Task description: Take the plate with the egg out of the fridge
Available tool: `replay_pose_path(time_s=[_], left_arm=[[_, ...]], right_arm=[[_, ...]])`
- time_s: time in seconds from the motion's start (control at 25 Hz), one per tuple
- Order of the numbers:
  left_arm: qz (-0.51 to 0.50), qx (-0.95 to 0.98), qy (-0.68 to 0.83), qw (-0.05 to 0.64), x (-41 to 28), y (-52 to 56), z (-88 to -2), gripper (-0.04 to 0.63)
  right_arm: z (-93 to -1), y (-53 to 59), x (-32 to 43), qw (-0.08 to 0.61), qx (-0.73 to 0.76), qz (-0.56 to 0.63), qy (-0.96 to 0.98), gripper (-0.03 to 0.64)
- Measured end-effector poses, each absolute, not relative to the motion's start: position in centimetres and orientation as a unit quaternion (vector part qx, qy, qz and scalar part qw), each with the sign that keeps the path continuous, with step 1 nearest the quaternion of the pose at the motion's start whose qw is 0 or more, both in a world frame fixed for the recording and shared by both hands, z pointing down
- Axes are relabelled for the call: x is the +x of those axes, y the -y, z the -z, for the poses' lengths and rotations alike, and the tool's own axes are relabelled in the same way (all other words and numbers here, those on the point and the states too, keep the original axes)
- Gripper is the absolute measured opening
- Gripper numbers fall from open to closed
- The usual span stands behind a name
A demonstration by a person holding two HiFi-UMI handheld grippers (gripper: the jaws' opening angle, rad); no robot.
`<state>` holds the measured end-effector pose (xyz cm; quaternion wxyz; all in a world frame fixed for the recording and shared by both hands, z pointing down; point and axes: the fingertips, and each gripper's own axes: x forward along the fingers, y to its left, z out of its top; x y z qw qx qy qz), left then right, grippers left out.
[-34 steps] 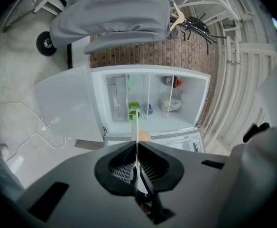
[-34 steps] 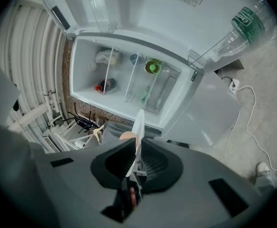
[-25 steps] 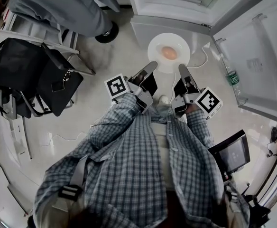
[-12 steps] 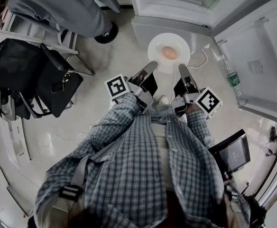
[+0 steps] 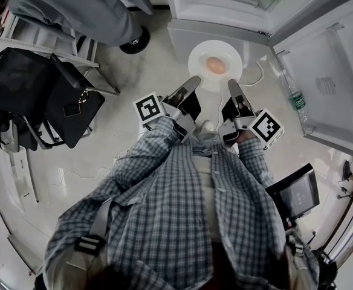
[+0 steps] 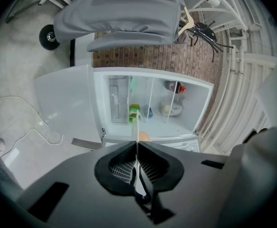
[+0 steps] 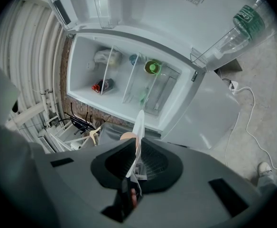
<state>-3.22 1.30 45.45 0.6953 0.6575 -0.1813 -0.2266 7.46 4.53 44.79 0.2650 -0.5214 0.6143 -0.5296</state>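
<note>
Left gripper and right gripper are each clamped on the near rim of the plate. Egg sits mid-plate, clear of the open fridge. We'd hold it level and move both grippers together, or the egg rolls.

On the plate, the egg, out in front of the open fridge. At the plate's left edge, the left gripper; at its right edge, the right gripper; rim between each pair of jaws. Off right, the fridge door, bottle in its shelf. Away left, the chair.
</note>
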Motion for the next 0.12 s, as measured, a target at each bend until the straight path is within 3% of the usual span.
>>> replay_pose_path(time_s=[0.12], left_arm=[[0.228, 0.658, 0.182, 0.694, -3.08, -1.16, -45.45, 0.023]], right_arm=[[-44.79, -4.36, 7.61, 0.265, -0.521, 0.531, -0.614, 0.04]])
